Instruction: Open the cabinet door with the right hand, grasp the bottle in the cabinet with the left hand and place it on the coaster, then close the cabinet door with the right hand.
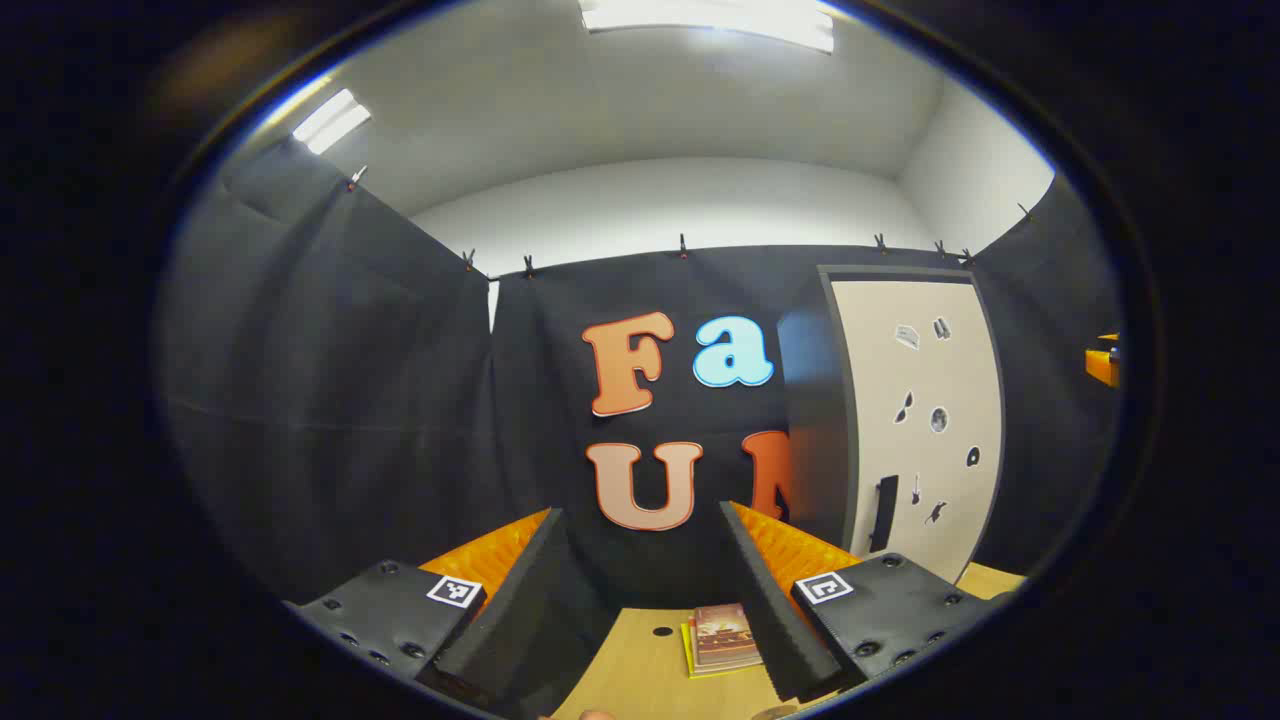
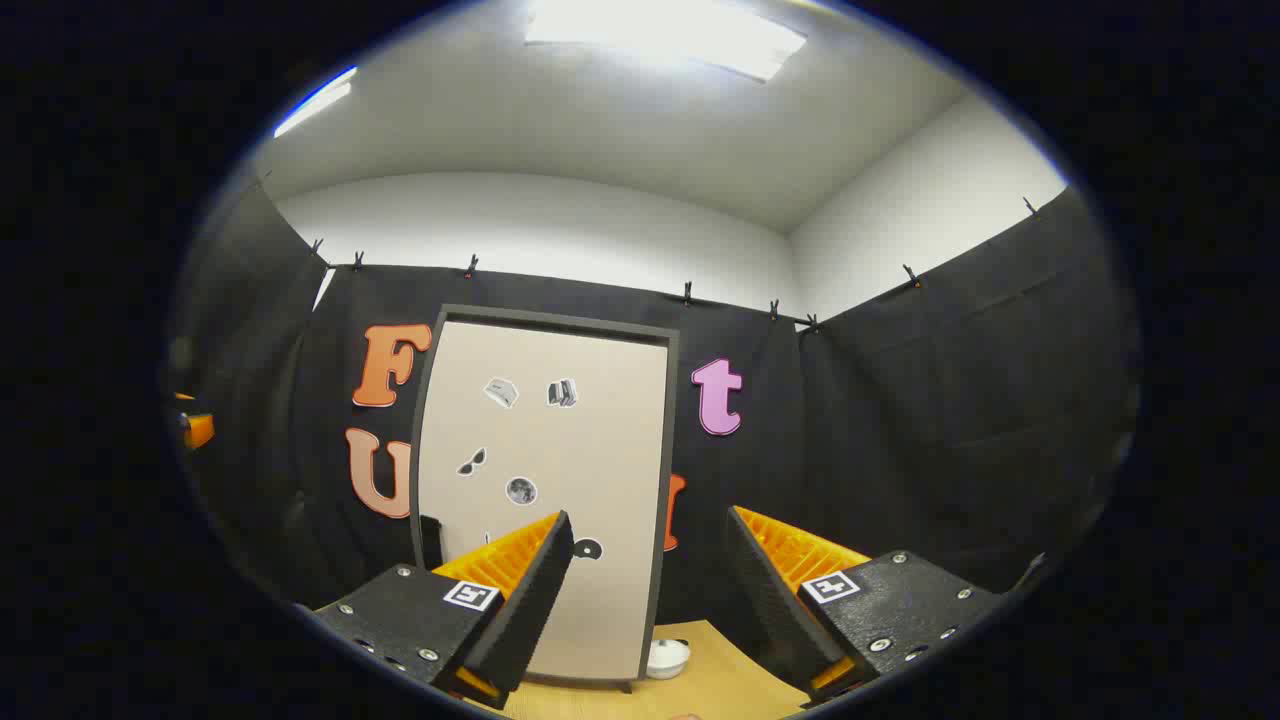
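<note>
The cabinet (image 1: 915, 420) stands at the back right of the wooden table, and its pale door (image 2: 540, 480), dotted with small stickers, is shut and hides the inside. A black handle (image 1: 884, 512) runs down the door's left edge, seen also as the handle (image 2: 430, 540) in the right gripper view. My left gripper (image 1: 640, 512) is open, holds nothing and points at the booth wall left of the cabinet. My right gripper (image 2: 650, 515) is open and empty too, facing the door from a distance. A small white round dish (image 2: 667, 657) lies by the cabinet's right foot.
A reddish booklet on a yellow one (image 1: 722, 638) lies on the table (image 1: 630, 670) ahead of my left gripper, beside a small round hole (image 1: 662, 631). Black cloth walls close the booth on all sides. An orange part of the other gripper (image 1: 1102, 362) shows at the far right.
</note>
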